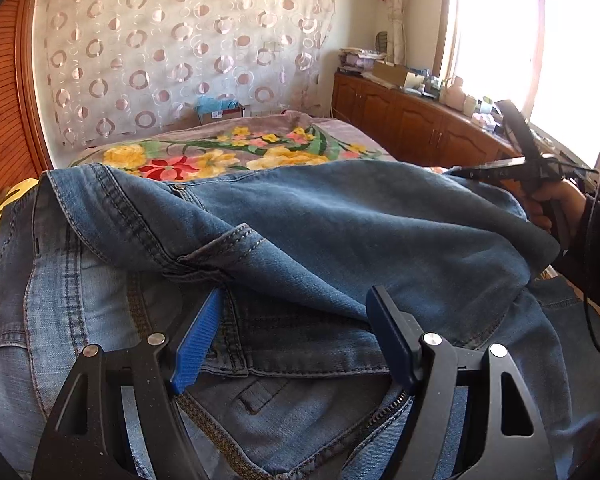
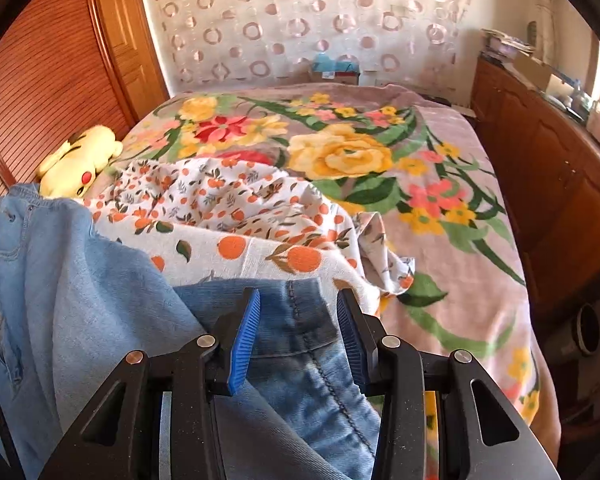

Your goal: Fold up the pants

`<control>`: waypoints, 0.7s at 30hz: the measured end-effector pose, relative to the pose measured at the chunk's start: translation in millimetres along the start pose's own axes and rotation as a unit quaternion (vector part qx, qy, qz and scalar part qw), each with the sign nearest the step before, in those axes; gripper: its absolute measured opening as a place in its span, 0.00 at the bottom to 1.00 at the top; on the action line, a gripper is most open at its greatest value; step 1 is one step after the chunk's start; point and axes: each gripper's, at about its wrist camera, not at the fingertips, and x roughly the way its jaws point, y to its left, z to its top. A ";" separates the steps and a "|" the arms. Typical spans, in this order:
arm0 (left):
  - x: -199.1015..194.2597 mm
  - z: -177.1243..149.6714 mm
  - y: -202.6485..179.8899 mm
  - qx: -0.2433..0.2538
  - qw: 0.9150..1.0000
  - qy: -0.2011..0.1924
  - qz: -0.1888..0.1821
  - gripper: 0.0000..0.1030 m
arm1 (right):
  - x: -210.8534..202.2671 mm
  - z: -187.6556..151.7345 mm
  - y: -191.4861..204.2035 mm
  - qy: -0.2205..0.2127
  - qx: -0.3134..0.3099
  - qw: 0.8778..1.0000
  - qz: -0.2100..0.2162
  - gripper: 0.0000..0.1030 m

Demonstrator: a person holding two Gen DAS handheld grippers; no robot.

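Note:
Blue denim pants (image 1: 300,216) lie heaped on the bed, waistband and open zipper toward me. My left gripper (image 1: 296,300) hovers over the waistband with its jaws wide apart, denim between the blue pads (image 1: 196,340) but not pinched. In the right wrist view a seamed edge of the pants (image 2: 300,320) lies between the fingers of my right gripper (image 2: 298,300), whose jaws stand apart. The right gripper also shows at the far right of the left wrist view (image 1: 500,168), hand-held above the raised fold.
A floral blanket (image 2: 440,208) covers the bed. A white cloth with orange fruit print (image 2: 228,216) lies beyond the pants. A yellow plush toy (image 2: 80,156) sits by the wooden wardrobe (image 2: 48,72). A wooden cabinet (image 2: 540,168) runs along the right side under the window.

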 end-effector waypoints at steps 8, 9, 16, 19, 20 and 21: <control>-5.1 0.2 13.4 -0.032 0.999 -0.021 -0.013 0.73 | -23.8 1.4 1.4 -0.015 0.001 1.000 -0.015 0.12; -5.5 0.0 14.2 -0.036 0.999 -0.024 -0.014 0.73 | -34.1 3.0 0.4 -0.031 0.005 0.999 -0.021 0.12; -6.9 -2.0 17.0 -0.042 0.999 -0.031 -0.016 0.73 | -110.4 28.0 -46.3 -0.137 0.089 0.975 -0.151 0.12; -6.8 -2.7 15.4 -0.044 0.998 -0.032 -0.018 0.72 | -103.8 32.4 -53.7 -0.122 0.093 0.966 -0.207 0.13; -7.0 -2.9 15.2 -0.043 0.998 -0.032 -0.017 0.73 | -95.7 31.8 -54.9 -0.104 0.092 0.970 -0.201 0.14; -6.9 -2.9 15.1 -0.044 0.998 -0.032 -0.016 0.73 | -88.2 30.1 -55.1 -0.087 0.091 0.975 -0.185 0.18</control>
